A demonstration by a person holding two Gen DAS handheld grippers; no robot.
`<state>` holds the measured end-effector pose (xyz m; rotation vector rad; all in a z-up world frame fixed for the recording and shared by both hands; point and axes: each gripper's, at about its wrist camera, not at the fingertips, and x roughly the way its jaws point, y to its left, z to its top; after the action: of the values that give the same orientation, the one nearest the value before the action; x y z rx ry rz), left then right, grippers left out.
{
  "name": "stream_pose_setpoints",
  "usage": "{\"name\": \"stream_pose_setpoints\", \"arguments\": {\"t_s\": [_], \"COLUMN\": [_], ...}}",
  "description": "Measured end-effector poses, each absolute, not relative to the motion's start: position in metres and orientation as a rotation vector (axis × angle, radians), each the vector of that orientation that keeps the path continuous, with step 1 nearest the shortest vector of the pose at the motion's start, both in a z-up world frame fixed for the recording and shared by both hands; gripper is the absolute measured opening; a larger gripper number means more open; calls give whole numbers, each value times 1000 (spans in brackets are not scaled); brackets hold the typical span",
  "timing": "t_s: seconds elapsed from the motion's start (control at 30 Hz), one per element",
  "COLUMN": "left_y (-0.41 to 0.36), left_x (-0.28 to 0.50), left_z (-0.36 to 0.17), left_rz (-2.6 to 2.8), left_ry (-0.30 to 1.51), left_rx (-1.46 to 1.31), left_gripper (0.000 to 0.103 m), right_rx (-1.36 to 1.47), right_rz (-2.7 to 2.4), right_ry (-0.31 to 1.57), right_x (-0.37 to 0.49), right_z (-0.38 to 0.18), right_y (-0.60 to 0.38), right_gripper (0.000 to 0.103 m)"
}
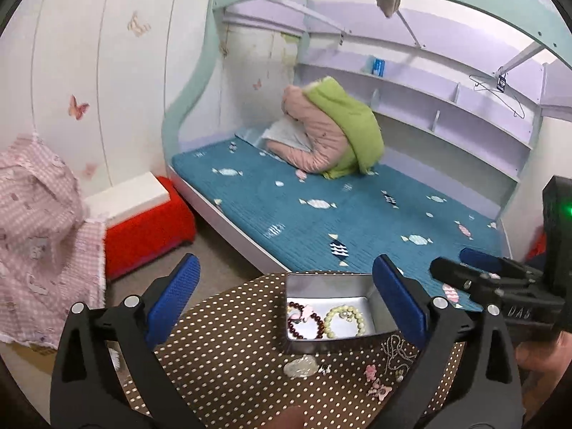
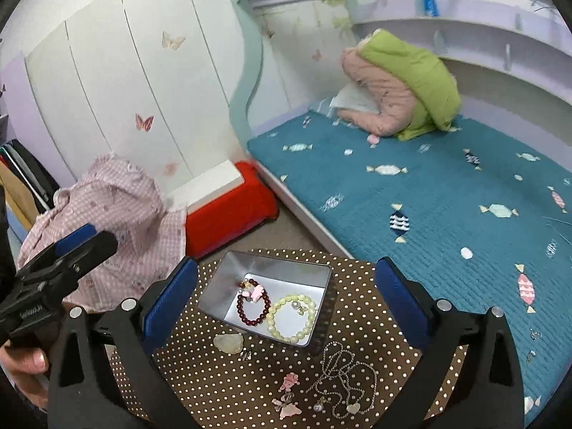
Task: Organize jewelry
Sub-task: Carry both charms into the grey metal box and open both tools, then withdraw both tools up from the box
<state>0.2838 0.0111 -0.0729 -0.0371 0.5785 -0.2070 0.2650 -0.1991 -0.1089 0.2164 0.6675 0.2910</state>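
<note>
Jewelry is lying loose right under your right gripper (image 2: 286, 307), whose jaws are standing released and wide with nothing between the pads: a silver chain necklace (image 2: 345, 380) is sprawling just below and slightly toward the right pad, its tangle running roughly along the line you are pointing, while pink charm earrings (image 2: 289, 393) are sitting beside it toward the left pad and a pale heart-shaped stone (image 2: 228, 342) is resting a little farther on, near the tin's front wall. Your left gripper (image 1: 286, 304) is likewise hanging released and empty, but the chain is lying off beyond its right pad, so your right hand is looking like the nearer one for the necklace. Just ahead, framed between both sets of jaws, the open metal tin (image 2: 221, 286) is holding a dark red bead bracelet (image 2: 254, 304) and a cream bead bracelet (image 2: 291, 318) side by side. Everything is resting on a brown polka-dot cloth (image 2: 214, 386). Beyond it, a teal bed cover (image 2: 447, 196) is stretching away toward a folded green and pink quilt (image 2: 404, 82), with a red box (image 2: 228, 214) and pink checked fabric (image 2: 118, 200) off past the left pads.
</note>
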Motion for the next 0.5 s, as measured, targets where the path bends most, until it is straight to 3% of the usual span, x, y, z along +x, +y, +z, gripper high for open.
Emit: {"name": "stream_pose_setpoints", "arguments": {"t_s": [0.5], "left_y": [15], "left_x": [182], "left_z": [-40], "left_rz": [-163], "left_ry": [451], "left_rx": [2], "left_gripper": [98], "right_rx": [196], "right_rz": [221], "right_ry": [495], "right_x": [163], "right_z": [-73], "right_y": [-202], "right_gripper": [96]}}
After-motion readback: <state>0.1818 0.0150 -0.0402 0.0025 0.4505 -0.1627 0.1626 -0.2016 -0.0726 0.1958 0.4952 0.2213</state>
